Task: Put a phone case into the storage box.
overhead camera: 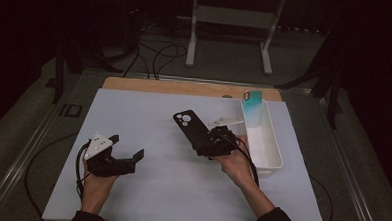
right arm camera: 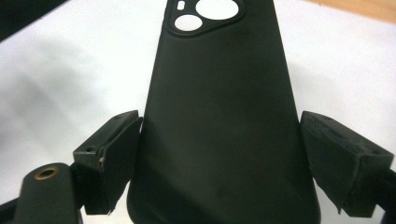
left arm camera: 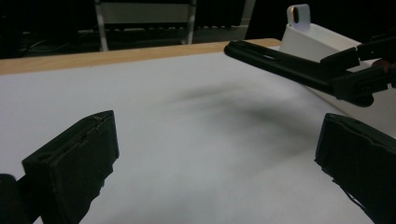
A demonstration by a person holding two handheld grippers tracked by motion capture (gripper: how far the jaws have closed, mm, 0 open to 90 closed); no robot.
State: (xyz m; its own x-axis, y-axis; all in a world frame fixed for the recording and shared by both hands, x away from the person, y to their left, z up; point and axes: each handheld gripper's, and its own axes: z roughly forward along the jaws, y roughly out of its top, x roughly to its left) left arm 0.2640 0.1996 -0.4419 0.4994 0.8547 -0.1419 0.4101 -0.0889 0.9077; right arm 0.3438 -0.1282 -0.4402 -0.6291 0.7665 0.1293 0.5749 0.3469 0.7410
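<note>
Right gripper view, black phone case (right arm camera: 219, 121), matte, round camera cutouts

High view: fixed, above the person's edge, facing 12 o'clock and down, far enough to take in the whole white table (overhead camera: 145, 188). Left gripper view: low, just over the table surface, looking out between its own jaws toward 1–2 o'clock; shares the black phone case (left arm camera: 275, 63) and white bin (left arm camera: 317, 42) with the high view, case (overhead camera: 193, 128), bin (overhead camera: 267, 143). Right gripper view: very close, looking along the case (right arm camera: 219, 116) toward 10–11 o'clock.
</note>
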